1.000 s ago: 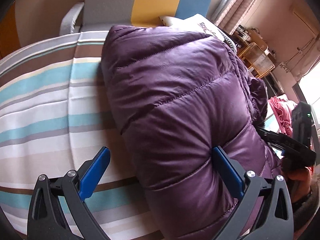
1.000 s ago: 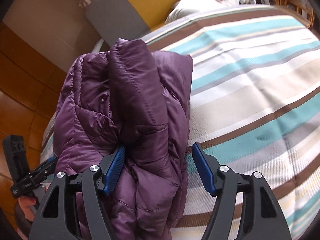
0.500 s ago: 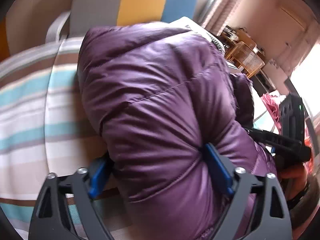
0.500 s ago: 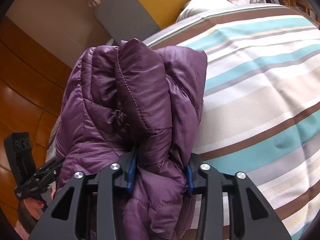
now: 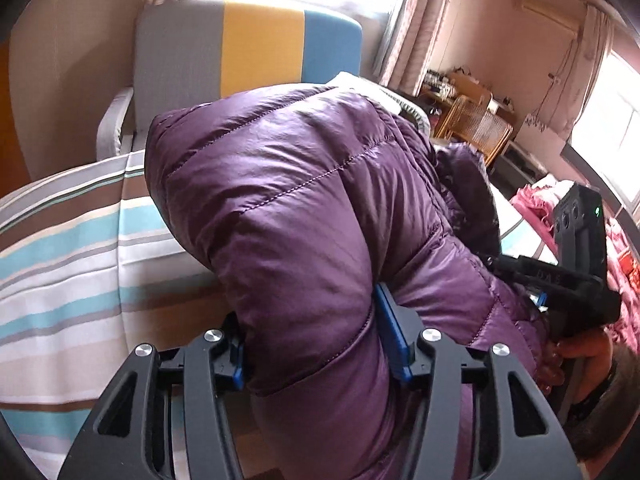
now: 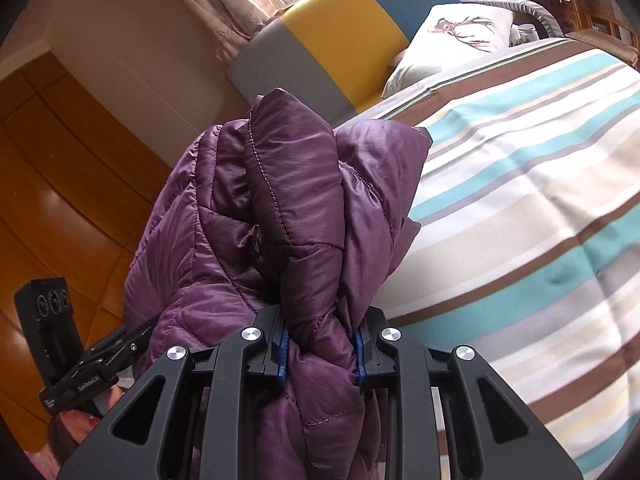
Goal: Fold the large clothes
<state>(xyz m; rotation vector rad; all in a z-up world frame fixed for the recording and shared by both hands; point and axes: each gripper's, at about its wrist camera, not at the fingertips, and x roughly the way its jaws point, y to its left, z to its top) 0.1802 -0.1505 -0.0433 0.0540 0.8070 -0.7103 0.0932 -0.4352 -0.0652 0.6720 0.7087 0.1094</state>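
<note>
One jacket (image 5: 304, 208), two grippers, one pillow (image 6: 452, 44)

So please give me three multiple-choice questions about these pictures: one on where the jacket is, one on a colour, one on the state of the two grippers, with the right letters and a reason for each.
1. Where is the purple jacket?
A. bunched up over the striped bed cover
B. hanging on the wooden chair
C. lying on the floor

2. Which colour is the middle band of the headboard?
A. red
B. yellow
C. green

3. How are the left gripper and the right gripper?
A. both open
B. only the left is shut
C. both shut on the jacket

Answers:
1 A, the striped cover shows beside and under the jacket in both views.
2 B, yellow lies between the grey and blue bands.
3 C, each view shows blue pads pressing into purple fabric.
</note>
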